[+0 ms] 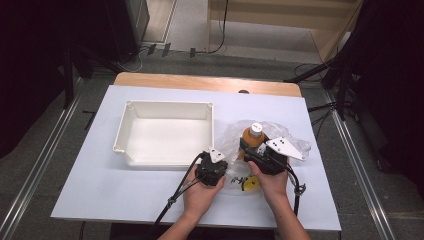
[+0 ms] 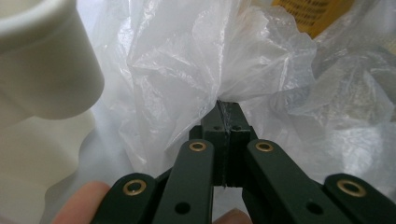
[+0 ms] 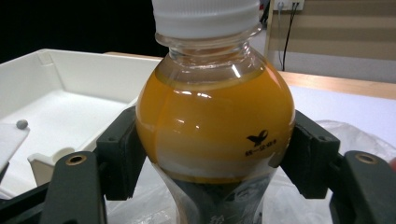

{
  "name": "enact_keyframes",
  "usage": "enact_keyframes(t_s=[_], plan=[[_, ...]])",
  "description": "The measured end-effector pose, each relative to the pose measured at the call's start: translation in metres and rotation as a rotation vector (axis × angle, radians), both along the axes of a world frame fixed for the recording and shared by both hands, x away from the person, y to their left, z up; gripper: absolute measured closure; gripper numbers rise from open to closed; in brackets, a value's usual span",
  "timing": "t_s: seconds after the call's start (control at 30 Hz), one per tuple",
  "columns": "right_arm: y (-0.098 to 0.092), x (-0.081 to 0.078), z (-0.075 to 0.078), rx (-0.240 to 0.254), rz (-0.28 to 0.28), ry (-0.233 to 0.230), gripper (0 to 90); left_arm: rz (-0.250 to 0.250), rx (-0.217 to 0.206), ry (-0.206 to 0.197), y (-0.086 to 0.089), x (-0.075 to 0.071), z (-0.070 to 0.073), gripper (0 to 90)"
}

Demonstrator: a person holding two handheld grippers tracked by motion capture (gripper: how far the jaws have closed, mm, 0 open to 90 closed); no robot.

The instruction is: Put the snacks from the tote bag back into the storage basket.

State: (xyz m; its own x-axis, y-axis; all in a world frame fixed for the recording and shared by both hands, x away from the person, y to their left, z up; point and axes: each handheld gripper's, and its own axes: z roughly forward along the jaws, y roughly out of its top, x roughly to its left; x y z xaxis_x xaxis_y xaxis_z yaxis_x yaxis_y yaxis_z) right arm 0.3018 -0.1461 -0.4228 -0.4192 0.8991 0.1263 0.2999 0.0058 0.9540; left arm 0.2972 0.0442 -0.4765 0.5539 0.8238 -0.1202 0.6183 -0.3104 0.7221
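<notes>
A clear bottle of orange drink [image 1: 253, 134] with a white cap stands upright in a crumpled clear plastic bag [image 1: 300, 146] at the right of the table. My right gripper [image 1: 251, 146] is shut on the bottle [image 3: 215, 116], one pad [image 3: 122, 154] on each side of its rounded shoulder. My left gripper [image 1: 224, 152] sits just left of the bottle, shut on a fold of the bag [image 2: 187, 60]; its jaws [image 2: 227, 111] meet with the film pinched between them. A yellow label [image 2: 317, 14] shows through the bag behind.
An empty white tray [image 1: 131, 116] lies left of the bag, its rounded corner [image 2: 46, 60] close beside my left gripper. A small yellow and black item [image 1: 248, 184] lies by my right hand. The white sheet [image 1: 100, 190] covers a wooden table [image 1: 200, 81].
</notes>
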Motion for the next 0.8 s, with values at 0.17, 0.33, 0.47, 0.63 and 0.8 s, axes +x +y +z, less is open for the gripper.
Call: enact_keyframes(t_s=[0.17, 0.33, 0.47, 0.63, 0.8], plan=[[-0.002, -0.001, 0.006, 0.002, -0.014, -0.002, 31.6, -0.002, -0.004, 0.0, 0.0, 0.0, 0.0, 90.0], [-0.004, -0.003, 0.011, 0.004, -0.019, -0.008, 31.6, 0.001, -0.009, -0.004, 0.0, 0.0, 0.0, 90.0], [-0.004, -0.004, 0.012, 0.0, -0.018, -0.014, 31.6, -0.002, -0.031, -0.019, 0.003, -0.002, 0.001, 86.3], [-0.004, -0.005, 0.012, -0.003, -0.019, -0.011, 31.6, -0.018, -0.073, -0.038, 0.008, -0.006, 0.003, 76.5], [-0.004, -0.005, 0.013, 0.0, -0.018, -0.015, 31.6, -0.044, -0.115, -0.067, 0.012, -0.013, 0.005, 66.7]])
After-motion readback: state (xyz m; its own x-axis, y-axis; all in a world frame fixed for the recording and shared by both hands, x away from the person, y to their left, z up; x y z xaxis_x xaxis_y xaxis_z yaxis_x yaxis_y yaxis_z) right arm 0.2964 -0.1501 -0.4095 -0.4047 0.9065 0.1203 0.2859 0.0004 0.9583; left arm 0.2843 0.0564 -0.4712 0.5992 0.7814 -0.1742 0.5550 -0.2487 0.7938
